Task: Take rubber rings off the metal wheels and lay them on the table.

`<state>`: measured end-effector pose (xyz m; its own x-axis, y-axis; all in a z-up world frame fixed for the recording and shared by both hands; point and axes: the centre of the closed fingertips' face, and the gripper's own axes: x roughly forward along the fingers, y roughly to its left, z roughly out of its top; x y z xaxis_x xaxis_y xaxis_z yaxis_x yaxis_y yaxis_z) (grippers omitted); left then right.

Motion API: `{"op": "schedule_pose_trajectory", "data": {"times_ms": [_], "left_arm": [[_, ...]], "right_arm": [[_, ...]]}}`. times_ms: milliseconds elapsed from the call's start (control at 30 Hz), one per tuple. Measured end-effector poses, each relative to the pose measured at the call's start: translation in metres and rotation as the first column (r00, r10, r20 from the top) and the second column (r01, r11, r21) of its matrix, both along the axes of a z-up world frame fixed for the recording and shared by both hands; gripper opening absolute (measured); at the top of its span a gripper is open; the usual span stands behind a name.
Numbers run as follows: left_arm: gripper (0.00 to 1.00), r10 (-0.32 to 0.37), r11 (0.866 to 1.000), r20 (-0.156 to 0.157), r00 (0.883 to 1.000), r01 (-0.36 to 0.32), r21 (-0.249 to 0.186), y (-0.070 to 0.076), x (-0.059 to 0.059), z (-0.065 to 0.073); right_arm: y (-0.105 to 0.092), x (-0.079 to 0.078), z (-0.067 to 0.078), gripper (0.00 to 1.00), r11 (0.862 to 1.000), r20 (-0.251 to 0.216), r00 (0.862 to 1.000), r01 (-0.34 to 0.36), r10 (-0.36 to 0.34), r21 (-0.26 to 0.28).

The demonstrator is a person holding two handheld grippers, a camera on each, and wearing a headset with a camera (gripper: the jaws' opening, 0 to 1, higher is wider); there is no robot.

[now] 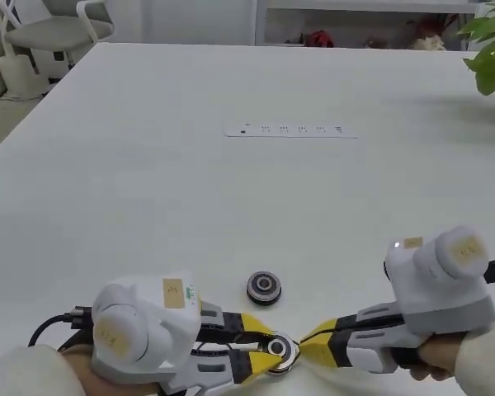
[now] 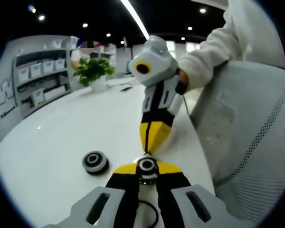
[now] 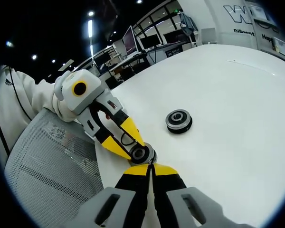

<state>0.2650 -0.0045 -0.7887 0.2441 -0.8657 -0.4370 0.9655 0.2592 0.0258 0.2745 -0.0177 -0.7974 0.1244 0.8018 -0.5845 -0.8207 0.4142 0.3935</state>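
The left tongs are clamped on a small metal wheel, one yellow tip on each side of it, and hold it just above the white table at the near edge, in front of the person. The right tongs come in from the opposite side with their jaws pressed together, and their yellow point touches the rim of that held wheel. Whether they have nipped its rubber ring between the tips I cannot tell, because the contact is too small to make out. In the left gripper view the right tongs reach down from above onto the top of the wheel, with a pale sleeve behind them. A second wheel lies flat on the table just beyond the two pairs of tongs, apart from both, and its dark rubber ring is on its rim. Farther out, near the middle of the table, lies a white power strip. A green plant stands at the far right edge of the table, and a white chair stands beyond the far left corner. A grey mesh chair back is close beside the person.
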Motion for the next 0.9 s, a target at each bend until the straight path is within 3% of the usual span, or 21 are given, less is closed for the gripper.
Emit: {"op": "schedule_pose_trajectory", "data": {"times_ms": [900], "left_arm": [[0.13,-0.006,1.0,0.01,1.0,0.006,0.014,0.0011,-0.0007,0.0004]], "right_arm": [[0.0037,-0.001,0.0061,0.0,0.999,-0.04,0.999,0.033,-0.032,0.028]]}}
